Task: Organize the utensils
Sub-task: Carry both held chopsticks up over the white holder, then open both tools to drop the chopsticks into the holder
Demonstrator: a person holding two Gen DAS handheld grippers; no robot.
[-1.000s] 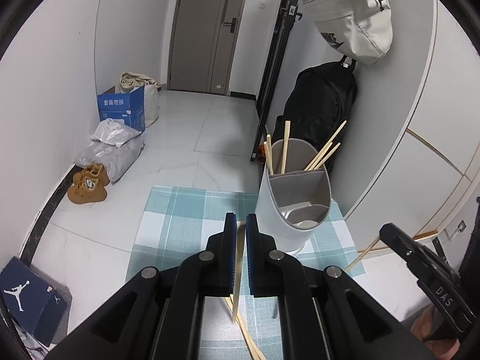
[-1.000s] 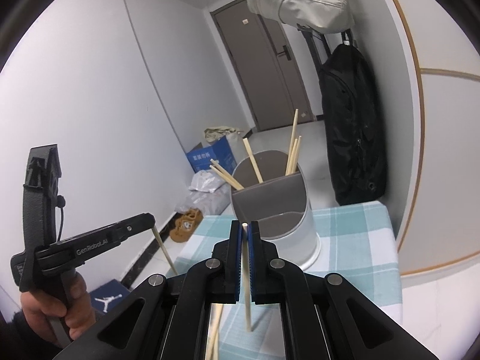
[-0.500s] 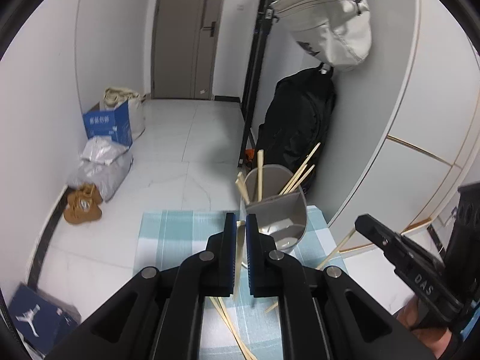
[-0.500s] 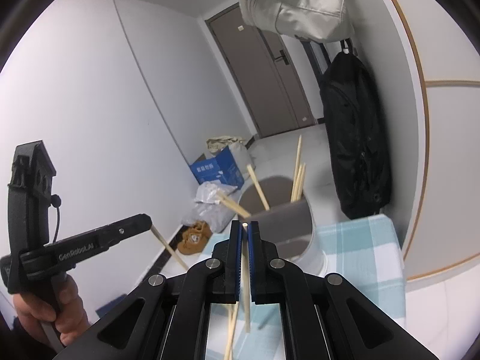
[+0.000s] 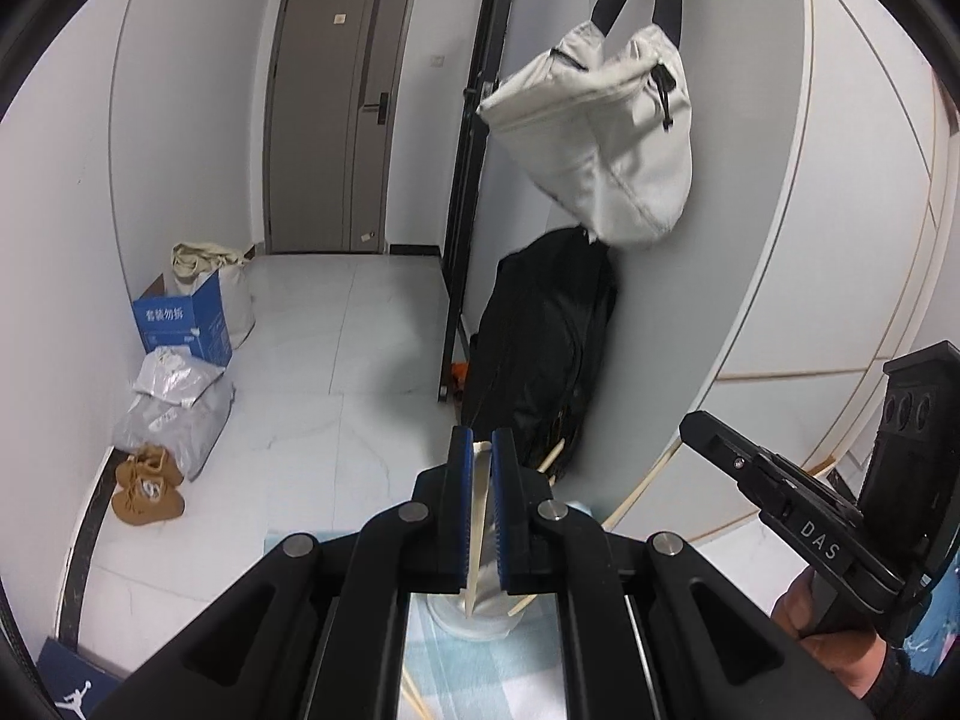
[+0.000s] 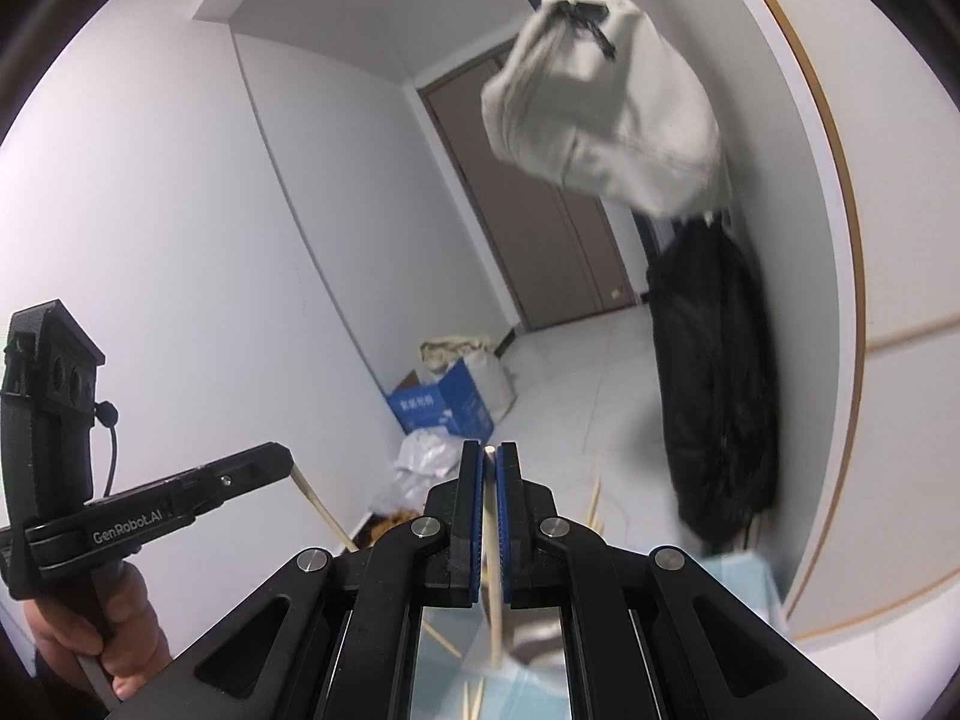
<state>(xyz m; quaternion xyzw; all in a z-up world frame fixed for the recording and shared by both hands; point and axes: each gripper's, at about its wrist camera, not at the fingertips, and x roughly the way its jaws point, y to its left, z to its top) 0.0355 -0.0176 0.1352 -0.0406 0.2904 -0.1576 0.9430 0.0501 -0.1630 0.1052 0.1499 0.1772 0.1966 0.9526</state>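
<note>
Two chopsticks lifted, ready for the holder.
Left gripper (image 5: 478,468) pinching one chopstick (image 5: 476,531), right gripper (image 6: 490,468) pinching another chopstick (image 6: 494,546), above the utensil holder (image 5: 480,621) on the checked-cloth desk (image 5: 480,672). Next, probably: lowering tips into a compartment, then releasing.

A: Status on the utensils?

B: Pale wooden chopsticks throughout. One chopstick (image 5: 478,531) sits pinched between blue pads, near upright, its lower tip hanging over the utensil holder (image 5: 474,621).

A: And the second?

B: Another chopstick (image 6: 493,546) is clamped the same way, also close to vertical, top end poking just above the pads.

A: The holder itself?

B: White-grey cylinder standing on a teal plaid cloth (image 5: 480,684), mostly hidden. Several chopstick ends (image 5: 549,456) lean out of it at angles. Loose chopsticks (image 5: 414,699) lie flat on the cloth beside its base.
</note>
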